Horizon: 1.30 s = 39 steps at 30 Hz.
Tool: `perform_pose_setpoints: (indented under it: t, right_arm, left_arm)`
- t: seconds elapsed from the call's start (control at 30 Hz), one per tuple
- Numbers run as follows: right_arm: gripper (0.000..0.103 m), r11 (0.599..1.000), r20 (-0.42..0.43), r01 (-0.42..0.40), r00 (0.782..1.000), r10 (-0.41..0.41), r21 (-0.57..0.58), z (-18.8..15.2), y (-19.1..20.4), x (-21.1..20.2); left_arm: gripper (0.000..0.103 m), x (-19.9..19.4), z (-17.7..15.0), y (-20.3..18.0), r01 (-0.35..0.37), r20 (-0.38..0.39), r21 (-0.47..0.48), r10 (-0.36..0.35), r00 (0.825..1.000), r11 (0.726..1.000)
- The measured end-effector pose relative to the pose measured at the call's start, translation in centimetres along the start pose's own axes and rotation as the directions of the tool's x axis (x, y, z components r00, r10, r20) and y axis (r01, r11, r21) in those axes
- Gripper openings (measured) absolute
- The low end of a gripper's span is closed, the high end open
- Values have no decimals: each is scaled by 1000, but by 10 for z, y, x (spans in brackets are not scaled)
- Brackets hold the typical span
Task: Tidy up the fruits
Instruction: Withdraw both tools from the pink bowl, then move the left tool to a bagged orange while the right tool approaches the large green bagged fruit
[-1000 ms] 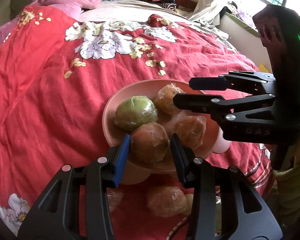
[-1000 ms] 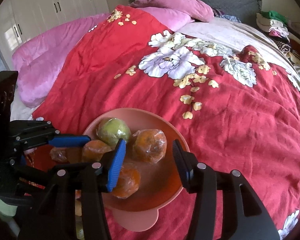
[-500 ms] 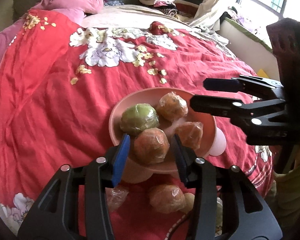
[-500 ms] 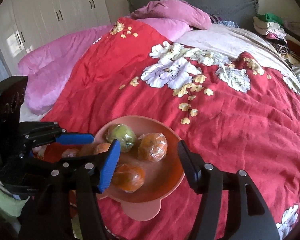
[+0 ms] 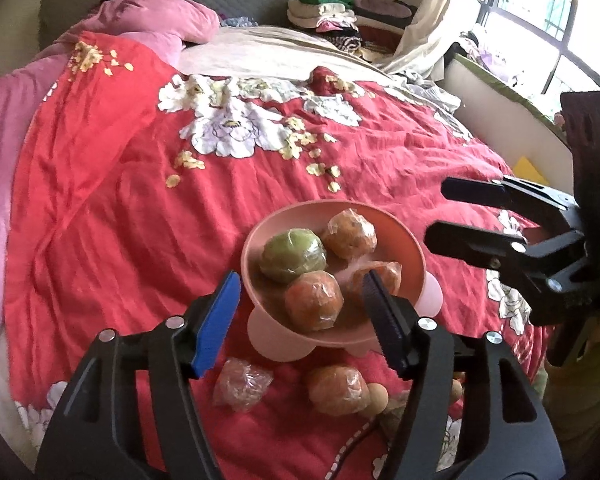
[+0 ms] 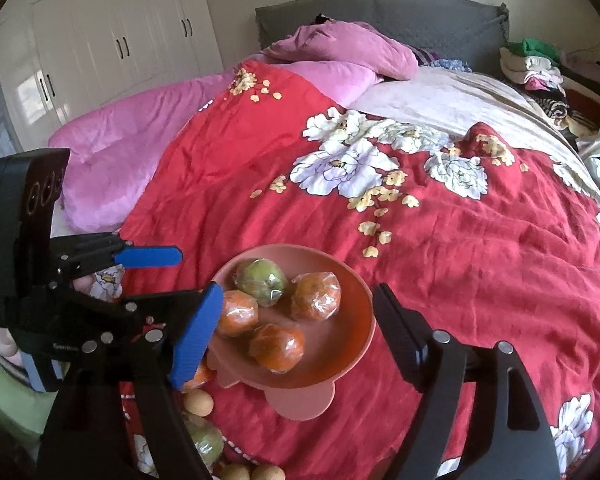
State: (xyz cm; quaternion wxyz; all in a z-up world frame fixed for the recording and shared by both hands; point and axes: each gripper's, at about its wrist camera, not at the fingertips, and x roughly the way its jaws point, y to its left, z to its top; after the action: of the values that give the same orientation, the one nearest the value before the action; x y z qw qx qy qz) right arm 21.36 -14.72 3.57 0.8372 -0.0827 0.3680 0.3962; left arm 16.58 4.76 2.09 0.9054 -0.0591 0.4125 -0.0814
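Note:
A pink bowl (image 5: 256,236) (image 6: 352,344) sits on the red floral bedspread. It holds a wrapped green fruit (image 5: 292,254) (image 6: 262,280) and three wrapped orange fruits (image 5: 314,300) (image 6: 278,346). More wrapped oranges (image 5: 338,390) and small tan fruits (image 6: 198,402) lie loose on the bedspread near the bowl. My left gripper (image 5: 300,312) is open and empty, above the bowl's near side. My right gripper (image 6: 296,328) is open and empty over the bowl; it shows at the right of the left wrist view (image 5: 440,216).
The red bedspread (image 5: 120,220) covers a large bed. Pink pillows (image 6: 340,48) and a grey headboard (image 6: 380,16) are at the far end. Folded clothes (image 5: 324,12) are stacked at the back, white wardrobes (image 6: 112,40) at the left, a window (image 5: 540,8) at the right.
Both grippers have pulled back and risen from the bowl. The left gripper has opened wider and let go of the near orange, which now rests in the bowl.

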Motion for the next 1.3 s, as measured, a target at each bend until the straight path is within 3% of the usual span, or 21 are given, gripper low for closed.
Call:
perform_pose_setpoints:
  t: [0.37, 0.73, 1.3]
  right_arm:
    - [90, 1000, 60, -5, 998, 6, -15, -7, 15, -30]
    - [93, 1000, 55, -12, 998, 13, -13, -23, 30, -46]
    - [93, 998, 9, -43, 999, 44, -51, -47, 55, -51]
  left_arm:
    - [73, -22, -1, 13, -27, 35, -40, 28, 999, 999]
    - [86, -44, -7, 18, -43, 62, -68, 47, 997, 997]
    - [91, -49, -26, 7, -50, 34, -51, 52, 998, 997]
